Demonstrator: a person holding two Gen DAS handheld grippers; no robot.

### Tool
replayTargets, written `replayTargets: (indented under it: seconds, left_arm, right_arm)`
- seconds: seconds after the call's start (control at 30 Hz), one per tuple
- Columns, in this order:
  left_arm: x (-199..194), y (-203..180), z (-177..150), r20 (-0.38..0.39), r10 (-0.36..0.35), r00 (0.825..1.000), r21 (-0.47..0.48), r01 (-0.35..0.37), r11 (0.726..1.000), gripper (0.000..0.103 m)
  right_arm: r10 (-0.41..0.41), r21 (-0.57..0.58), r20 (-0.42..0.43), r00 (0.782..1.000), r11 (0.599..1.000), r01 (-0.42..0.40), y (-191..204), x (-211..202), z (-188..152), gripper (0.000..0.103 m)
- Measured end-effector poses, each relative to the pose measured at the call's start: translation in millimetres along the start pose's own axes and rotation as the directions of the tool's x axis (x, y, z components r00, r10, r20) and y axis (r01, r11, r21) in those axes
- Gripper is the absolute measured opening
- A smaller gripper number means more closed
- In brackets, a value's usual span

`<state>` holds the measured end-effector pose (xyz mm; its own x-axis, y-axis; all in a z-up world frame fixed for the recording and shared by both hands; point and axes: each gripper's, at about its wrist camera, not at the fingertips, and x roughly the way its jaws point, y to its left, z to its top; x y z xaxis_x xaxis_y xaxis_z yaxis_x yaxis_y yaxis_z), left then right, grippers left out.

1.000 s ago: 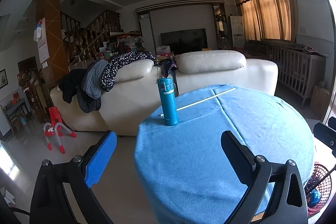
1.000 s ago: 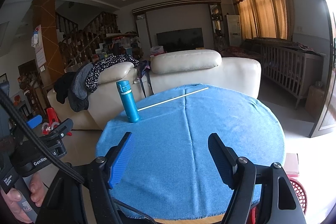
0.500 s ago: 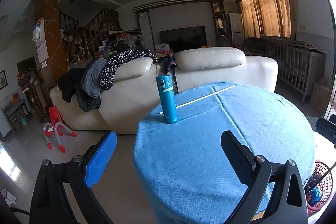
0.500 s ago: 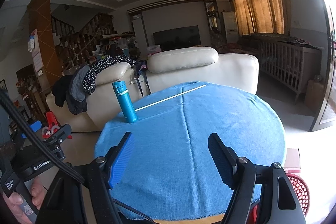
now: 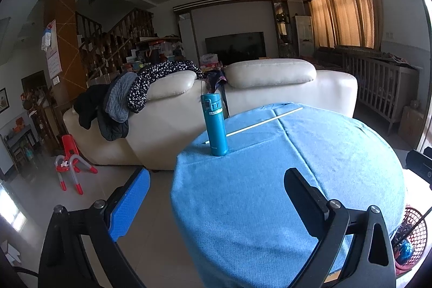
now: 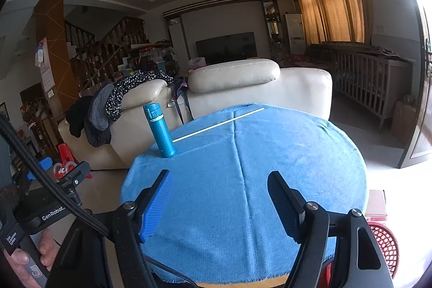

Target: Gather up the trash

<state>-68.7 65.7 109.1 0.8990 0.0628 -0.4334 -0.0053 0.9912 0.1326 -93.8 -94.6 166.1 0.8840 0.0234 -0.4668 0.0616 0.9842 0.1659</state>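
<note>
A round table under a blue cloth (image 5: 310,180) (image 6: 256,166) fills the foreground of both views. A teal flask (image 5: 214,124) (image 6: 159,131) stands upright near its far left edge, and a thin white stick (image 5: 256,124) (image 6: 218,124) lies across the cloth behind it. My left gripper (image 5: 216,190) hovers open at the table's left edge with nothing between its fingers. My right gripper (image 6: 220,189) is open above the near part of the cloth, also empty. A red mesh basket (image 5: 413,234) (image 6: 384,242) with scraps in it sits low at the right of the table.
A cream sofa (image 5: 243,104) (image 6: 243,88) draped with dark clothes stands just beyond the table. A small red chair (image 5: 70,161) is on the tiled floor at left. A wooden crib (image 6: 372,77) lines the right wall. A person's hand (image 6: 29,258) holds the left gripper's handle.
Both views have tilted slightly, so the table and flask sit a little lower in frame. Both grippers stay open and the objects on the table have not moved.
</note>
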Motion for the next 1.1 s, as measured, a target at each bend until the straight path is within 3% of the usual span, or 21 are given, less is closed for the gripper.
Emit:
replayTargets:
  seconds: [0.7, 1.1]
  left_arm:
    - [7.3, -1.4, 0.0, -0.016, -0.002, 1.000, 0.010, 0.002, 1.000, 0.100]
    - [41.6, -22.7, 12.1, -0.054, -0.010, 0.999, 0.054, 0.013, 0.998, 0.100]
  right_arm:
    - [-0.007, 0.004, -0.003, 1.000, 1.000, 0.007, -4.1, 10.0, 2.3, 0.076]
    - [-0.029, 0.017, -0.001, 1.000, 0.999, 0.029, -23.5, 42.3, 18.4, 0.076]
